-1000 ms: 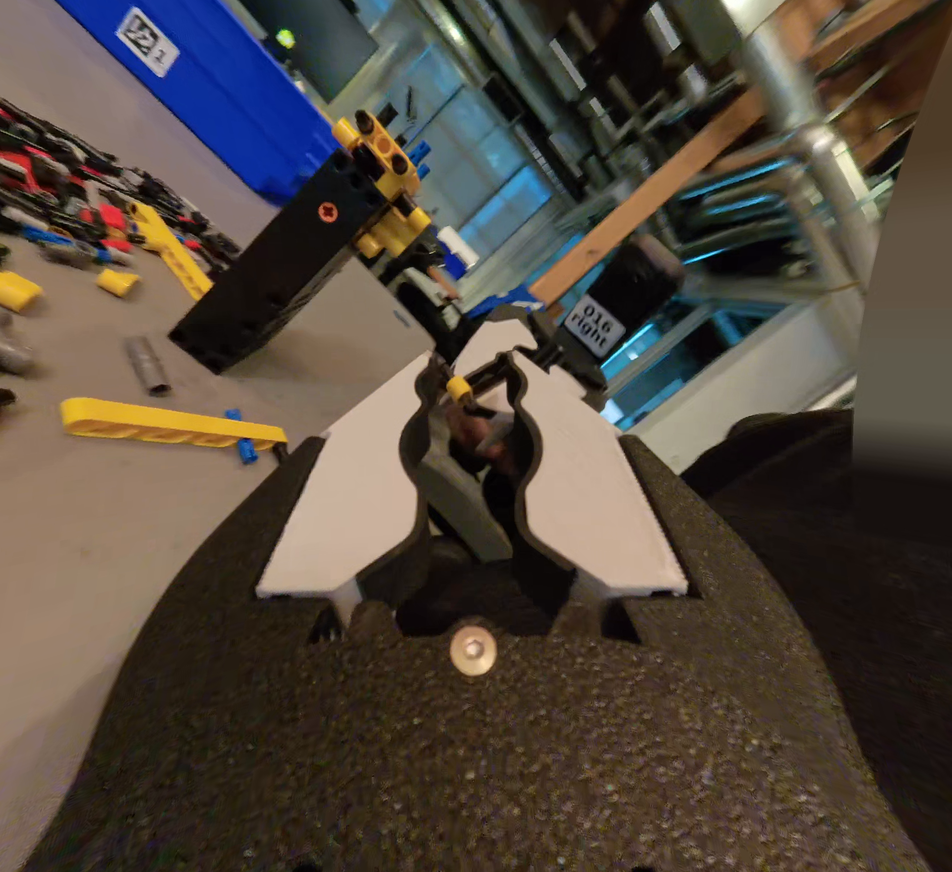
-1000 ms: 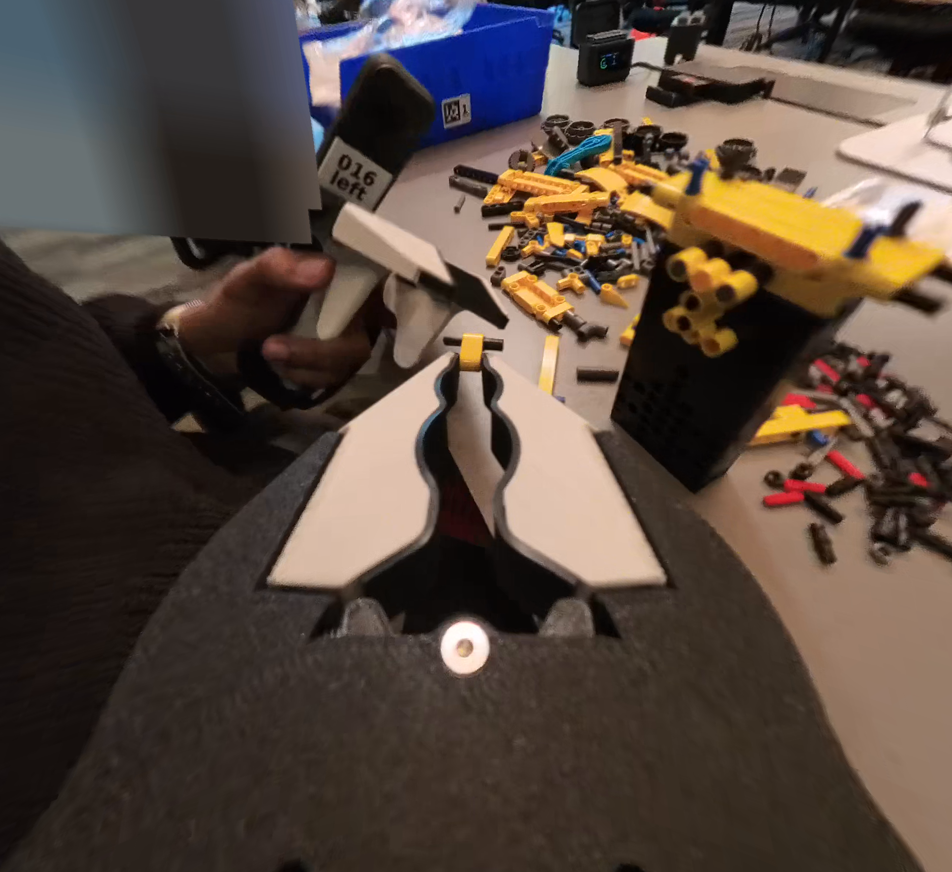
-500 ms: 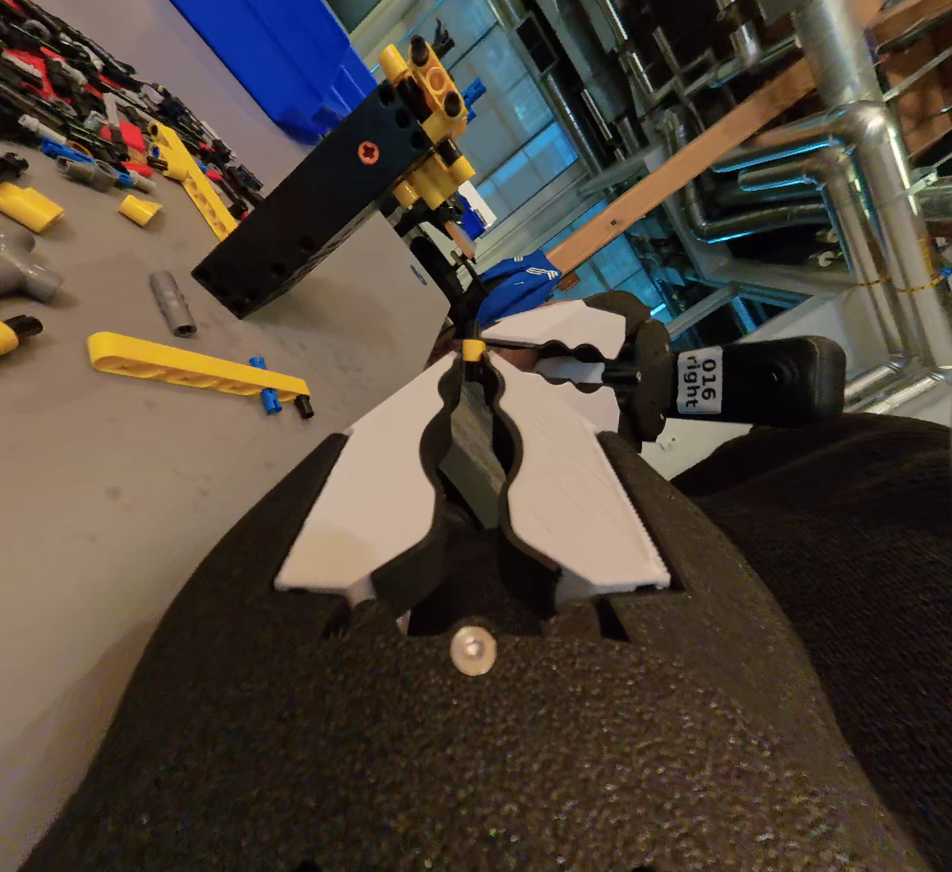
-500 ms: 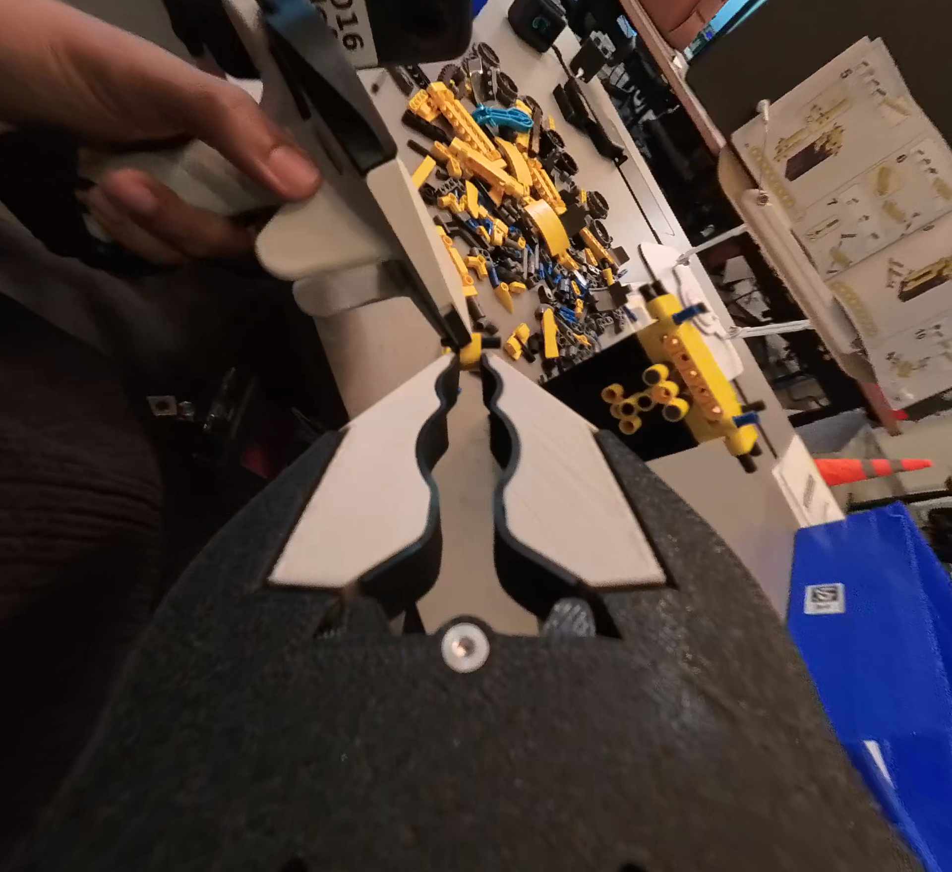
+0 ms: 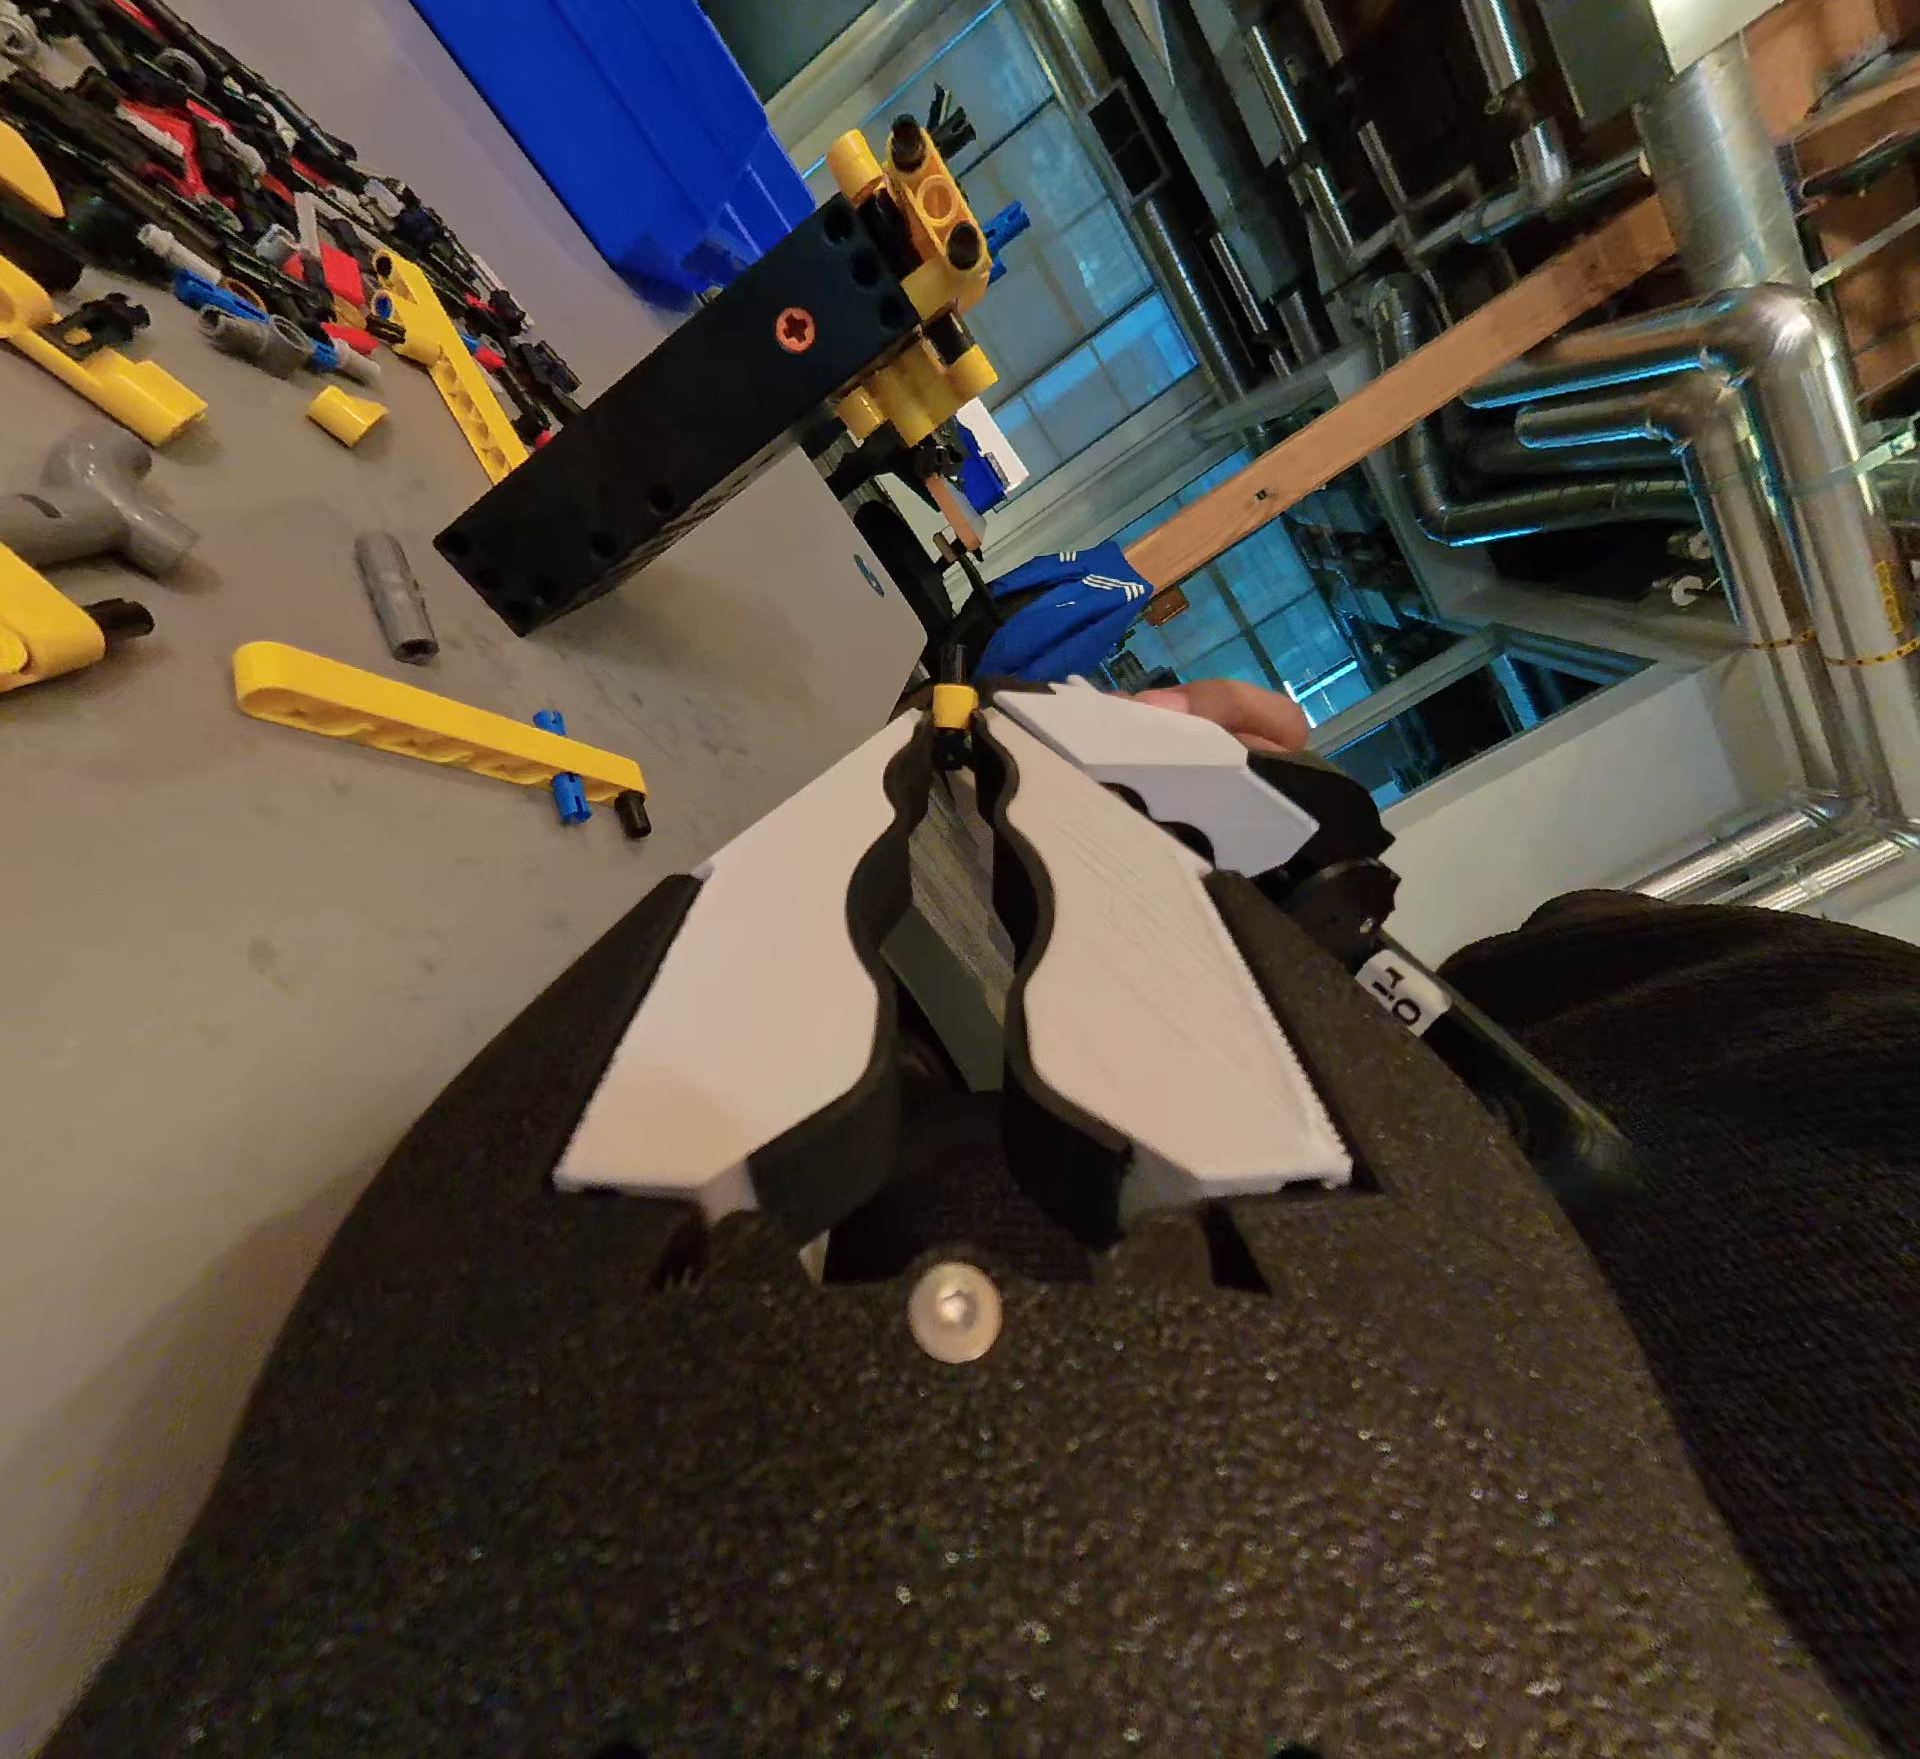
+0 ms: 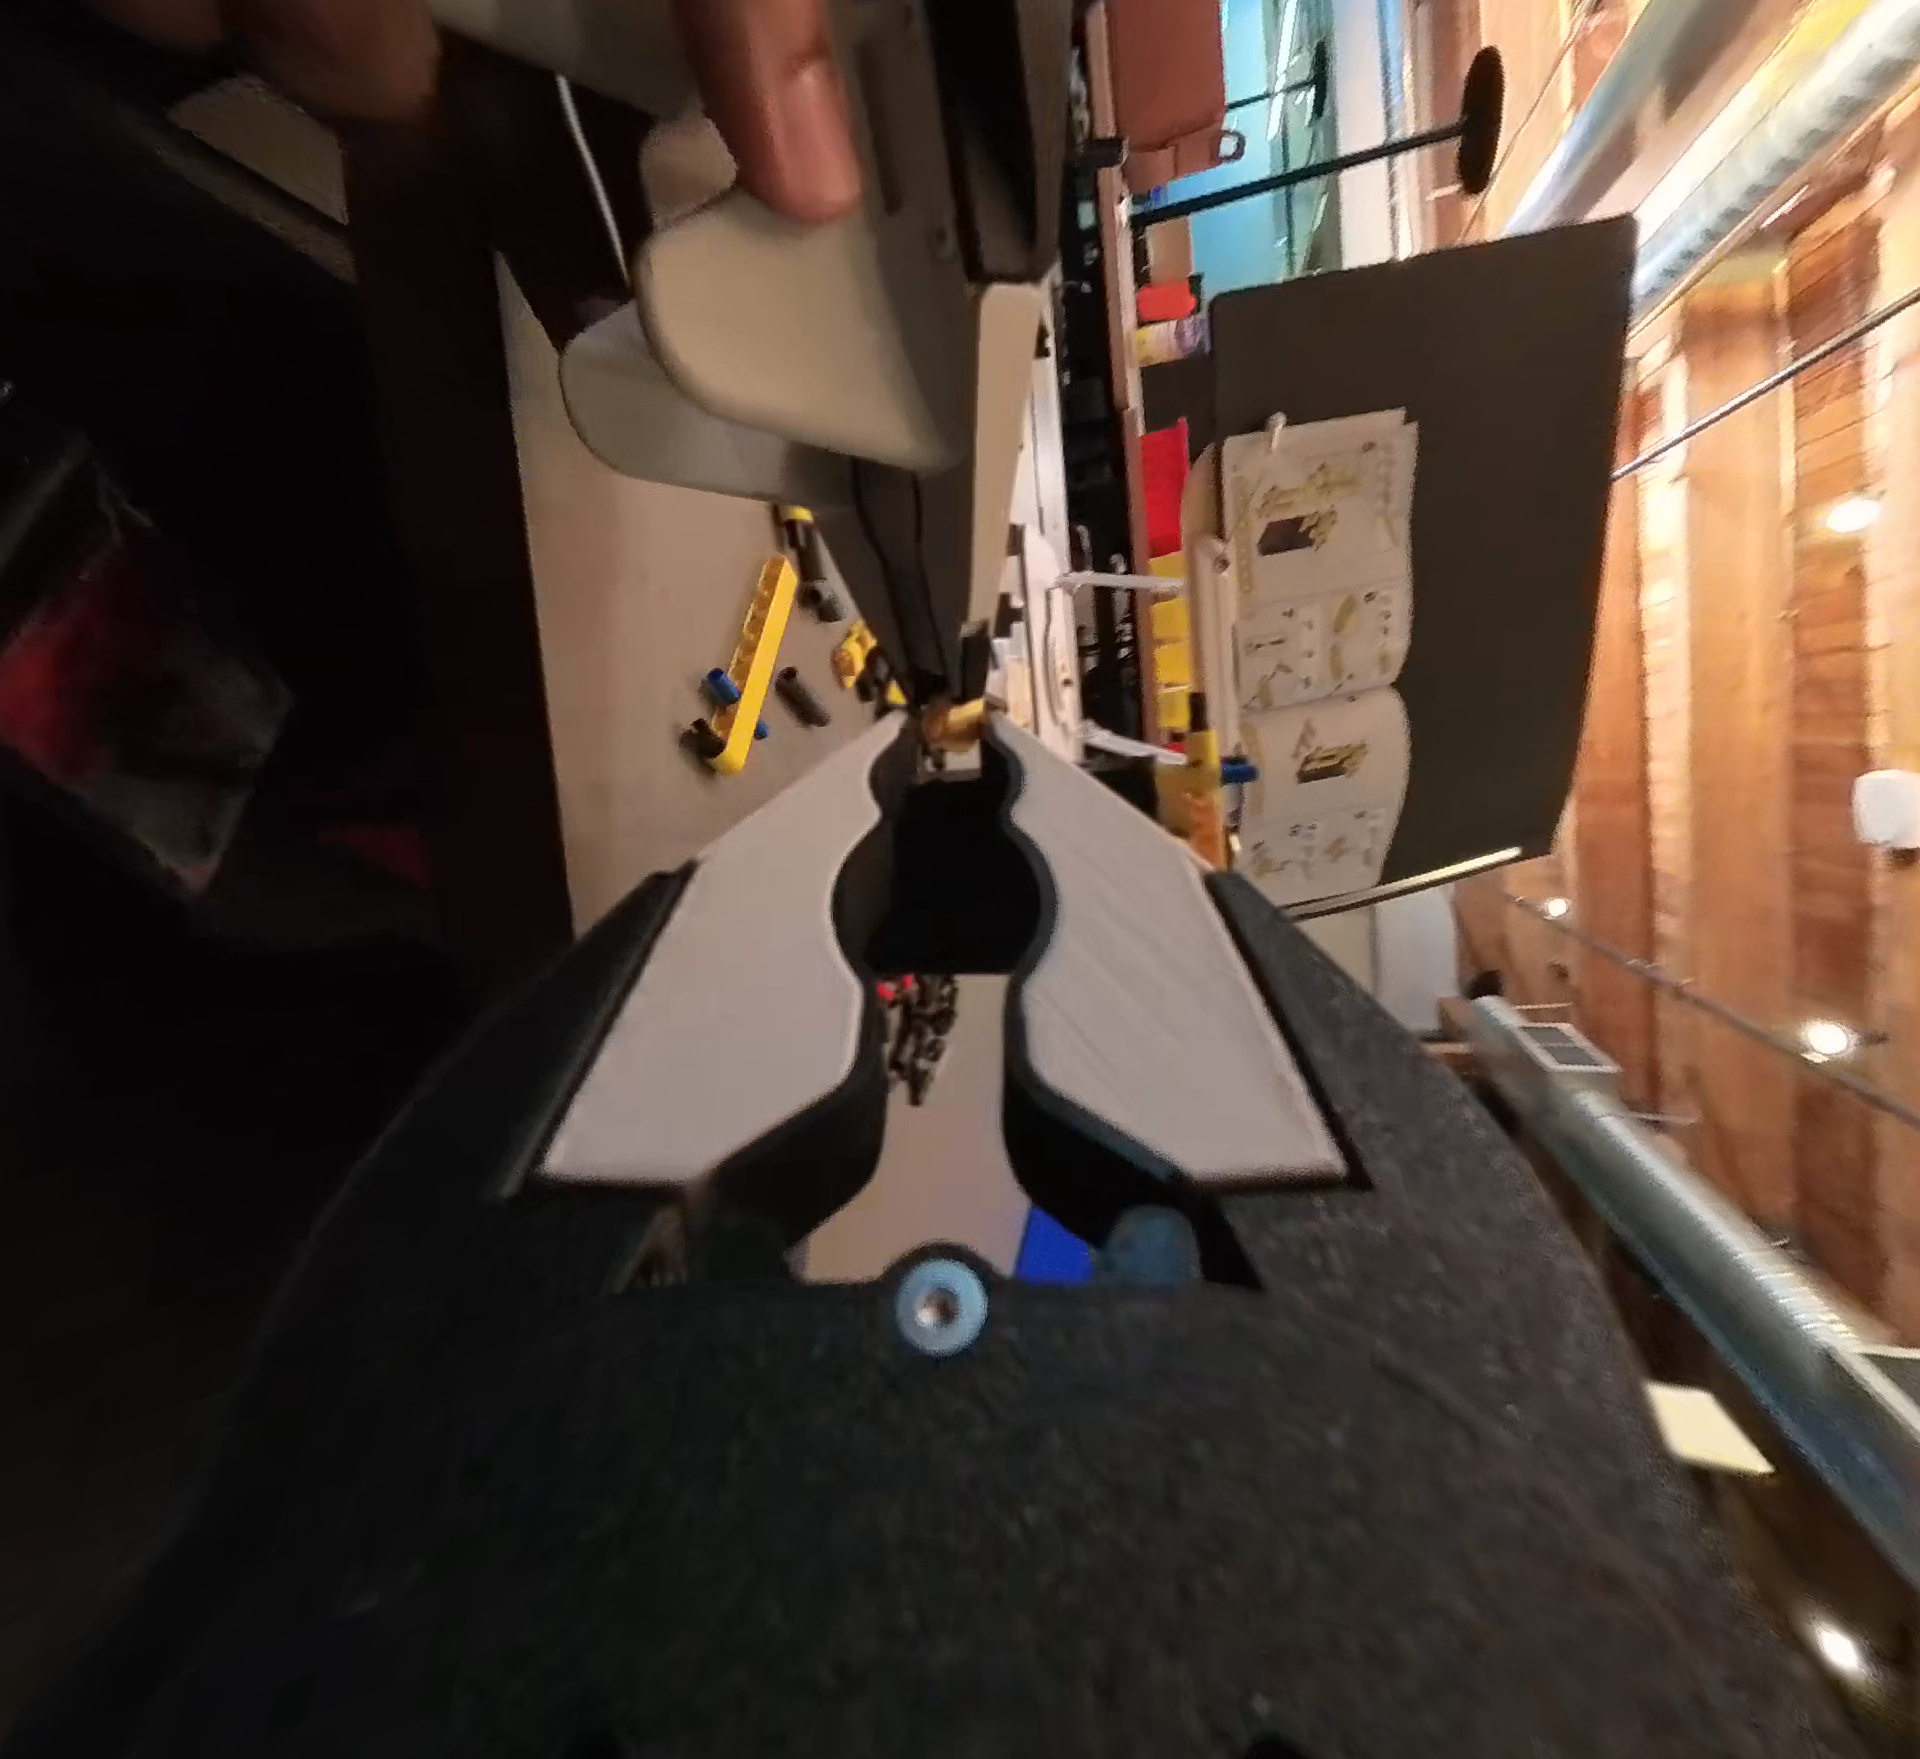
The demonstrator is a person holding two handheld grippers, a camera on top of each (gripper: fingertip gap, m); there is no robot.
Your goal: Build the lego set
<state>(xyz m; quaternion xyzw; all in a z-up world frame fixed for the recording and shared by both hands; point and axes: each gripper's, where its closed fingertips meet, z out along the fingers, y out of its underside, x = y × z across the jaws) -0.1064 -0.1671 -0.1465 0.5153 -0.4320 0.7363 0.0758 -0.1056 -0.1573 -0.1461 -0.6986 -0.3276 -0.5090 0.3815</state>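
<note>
My left gripper (image 5: pixel 952 724) is shut on a small yellow connector (image 5: pixel 951 704) with a black axle through it. My right gripper (image 6: pixel 951 724) pinches the same yellow connector (image 6: pixel 956 717) from the other side. The two grippers meet tip to tip just off the table's edge. The right gripper's white fingers (image 5: pixel 1132 759) come in from the right in the left wrist view. The left gripper's body (image 6: pixel 810 359) and a hand (image 6: pixel 769 47) on it fill the top of the right wrist view. A black block (image 5: pixel 665 452) with a yellow assembly (image 5: pixel 925 255) on top stands on the table.
A yellow beam (image 5: pixel 416 722) with a blue pin, a grey tube (image 5: pixel 395 597) and a pile of loose parts (image 5: pixel 239 171) lie on the grey table (image 5: pixel 208 930). A blue bin (image 5: pixel 582 47) stands behind. An open instruction booklet (image 6: pixel 1320 618) stands on a holder. My two grippers' fingertips are within a few centimetres of each other. From either gripper's tips it is about 7 centimetres to the black block (image 5: pixel 665 452).
Both grippers have rolled, the right one by about a quarter turn. The left gripper has come onto the yellow connector held by the right one, and the tips now meet.
</note>
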